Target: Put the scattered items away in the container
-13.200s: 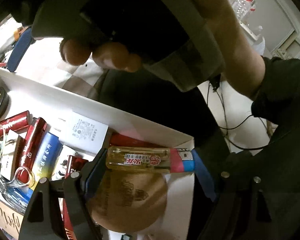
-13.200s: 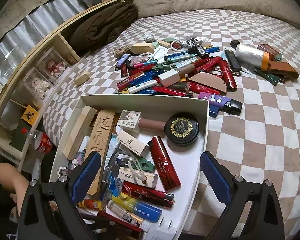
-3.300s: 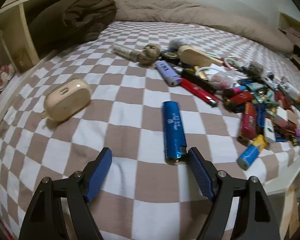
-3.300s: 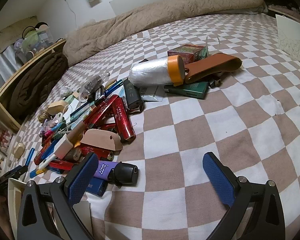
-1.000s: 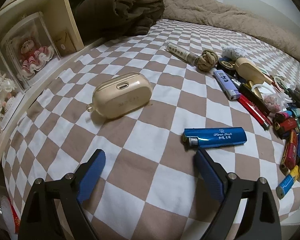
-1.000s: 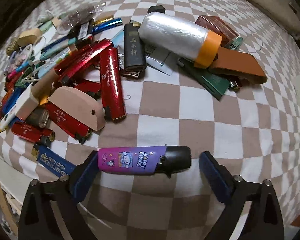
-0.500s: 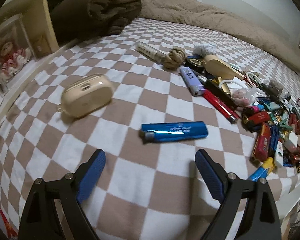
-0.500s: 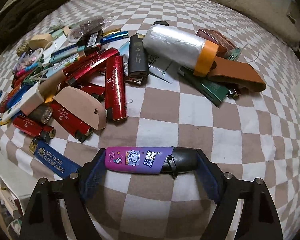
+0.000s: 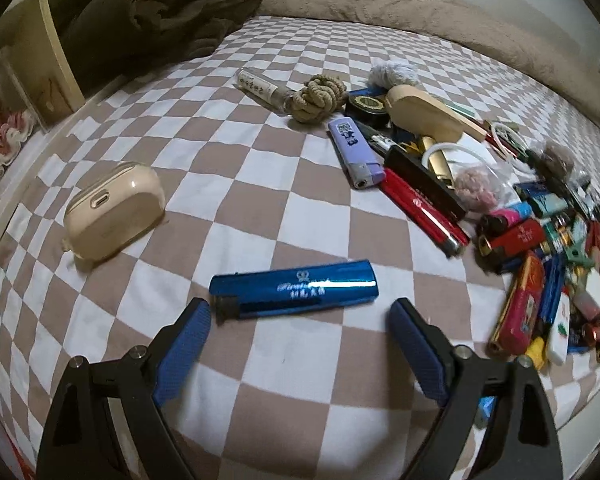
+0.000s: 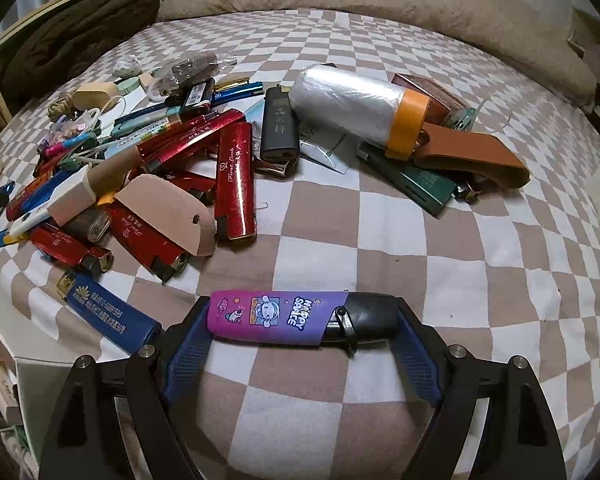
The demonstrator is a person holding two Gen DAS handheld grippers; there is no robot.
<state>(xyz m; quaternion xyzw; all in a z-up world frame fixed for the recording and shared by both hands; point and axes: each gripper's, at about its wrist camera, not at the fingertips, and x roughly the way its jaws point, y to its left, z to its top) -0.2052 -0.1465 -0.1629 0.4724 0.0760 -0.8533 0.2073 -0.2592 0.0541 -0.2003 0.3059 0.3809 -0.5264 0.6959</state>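
Blue lighter [image 9: 294, 288] on bed, crosswise just ahead of our spread, empty left claw [image 9: 300, 320] | purple lighter [image 10: 296, 317] clamped end-to-end in right claw [image 10: 300, 320] | we advance left to straddle

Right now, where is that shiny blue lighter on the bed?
In the left wrist view, the blue lighter lies crosswise on the checkered bedspread just ahead of the open left gripper, right of the beige earbud case.
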